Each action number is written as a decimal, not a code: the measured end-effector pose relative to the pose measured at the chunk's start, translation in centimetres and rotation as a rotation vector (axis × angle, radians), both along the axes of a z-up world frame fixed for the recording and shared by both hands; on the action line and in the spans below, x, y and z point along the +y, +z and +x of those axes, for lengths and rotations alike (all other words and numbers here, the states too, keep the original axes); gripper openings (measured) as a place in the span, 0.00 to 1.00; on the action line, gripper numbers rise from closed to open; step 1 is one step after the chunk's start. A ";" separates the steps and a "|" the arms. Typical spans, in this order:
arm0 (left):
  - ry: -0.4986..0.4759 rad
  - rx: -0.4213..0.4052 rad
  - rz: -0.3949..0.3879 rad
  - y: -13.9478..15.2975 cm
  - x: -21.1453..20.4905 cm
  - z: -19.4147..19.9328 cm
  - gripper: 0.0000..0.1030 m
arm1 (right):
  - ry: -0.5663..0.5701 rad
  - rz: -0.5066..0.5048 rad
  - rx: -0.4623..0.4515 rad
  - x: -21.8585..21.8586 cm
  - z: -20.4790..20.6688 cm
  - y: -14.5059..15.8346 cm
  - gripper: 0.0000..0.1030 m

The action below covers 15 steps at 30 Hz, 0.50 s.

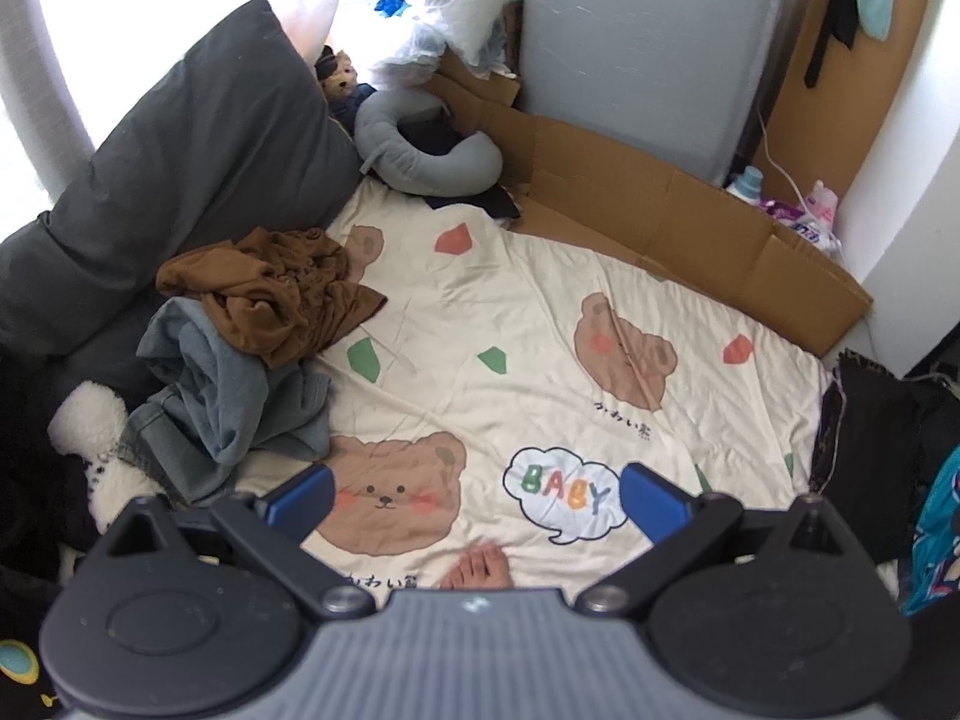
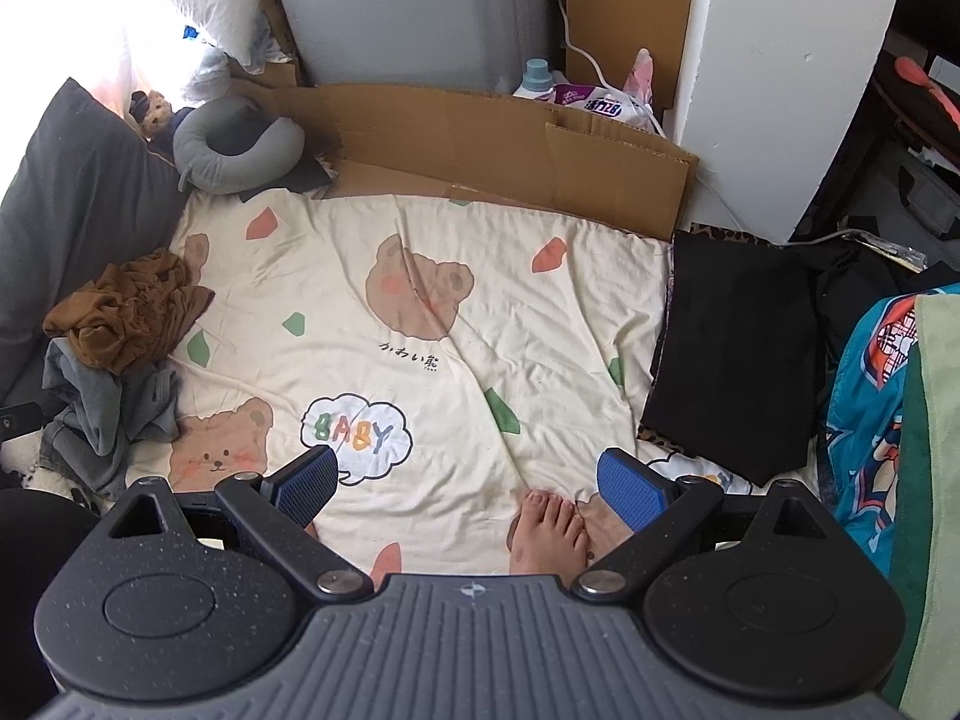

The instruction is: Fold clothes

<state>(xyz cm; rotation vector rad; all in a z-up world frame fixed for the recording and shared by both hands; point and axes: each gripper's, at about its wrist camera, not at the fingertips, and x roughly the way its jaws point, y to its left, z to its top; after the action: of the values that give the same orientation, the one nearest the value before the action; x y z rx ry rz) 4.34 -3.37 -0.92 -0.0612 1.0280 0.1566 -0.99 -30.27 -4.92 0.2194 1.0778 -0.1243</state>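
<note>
Both my grippers hang over the bear-print sheet [image 2: 420, 312] with jaws spread wide, holding nothing. The crumpled brown garment [image 1: 270, 294] lies heaped on the blue-grey jeans [image 1: 222, 396], ahead and to the left, so my left gripper [image 1: 474, 501] is nearer than the right gripper [image 2: 465, 486]. A flat black folded garment [image 2: 732, 348] lies right. The sheet reads "BABY".

Free room: the cream bear-print bedsheet [image 2: 480, 300] is lying bare mid-bed.
Obstacles: crumpled brown and grey-blue clothes [image 1: 240, 348] are crowding its left; a folded black garment [image 2: 732, 348] is edging its right.
</note>
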 end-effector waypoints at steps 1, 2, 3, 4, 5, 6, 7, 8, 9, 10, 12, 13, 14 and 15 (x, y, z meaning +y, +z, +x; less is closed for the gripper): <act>-0.003 0.001 0.003 0.0 -0.1 0.0 0.99 | -0.001 0.001 0.000 -0.1 0.0 0.0 0.94; -0.005 0.001 0.005 0.0 -0.1 0.0 0.99 | -0.003 0.001 0.000 -0.2 0.0 0.0 0.94; -0.008 0.001 0.007 0.0 -0.1 0.0 0.99 | -0.004 0.002 0.000 -0.2 -0.1 0.0 0.94; -0.011 0.003 0.009 -0.1 -0.2 0.1 0.99 | -0.006 0.003 -0.001 -0.3 -0.1 -0.1 0.94; -0.014 0.005 0.011 -0.1 -0.2 0.1 0.99 | -0.007 0.003 -0.001 -0.4 -0.1 -0.1 0.94; -0.016 0.007 0.013 -0.1 -0.2 0.1 0.99 | -0.009 0.004 -0.001 -0.5 -0.1 -0.1 0.94; -0.016 0.008 0.015 -0.1 -0.2 0.1 0.99 | -0.010 0.005 -0.001 -0.6 -0.1 -0.1 0.94; -0.016 0.008 0.017 -0.1 -0.2 0.1 0.99 | -0.012 0.005 -0.001 -0.6 -0.2 -0.1 0.94; -0.017 0.009 0.016 -0.1 -0.2 0.1 0.99 | -0.014 0.006 0.000 -0.6 -0.2 -0.1 0.94; -0.017 0.010 0.016 -0.1 -0.2 0.1 0.99 | -0.015 0.006 0.000 -0.7 -0.2 -0.2 0.94; -0.017 0.012 0.013 -0.1 -0.2 0.1 0.99 | -0.017 0.007 0.002 -0.8 -0.2 -0.2 0.94; -0.017 0.014 0.011 -0.1 -0.2 0.1 0.99 | -0.017 0.006 0.003 -0.8 -0.2 -0.2 0.94; -0.019 0.016 0.010 -0.2 -0.1 0.2 0.99 | -0.017 0.005 0.003 -0.8 -0.2 -0.2 0.94; -0.021 0.017 0.010 -0.2 -0.1 0.3 0.99 | -0.017 0.004 0.003 -0.7 -0.2 -0.2 0.94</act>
<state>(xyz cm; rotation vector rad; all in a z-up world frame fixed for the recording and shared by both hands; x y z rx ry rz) 4.65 -3.46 -1.10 -0.0398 1.0446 0.1429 -1.21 -31.00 -5.15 0.2324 1.0798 -0.1382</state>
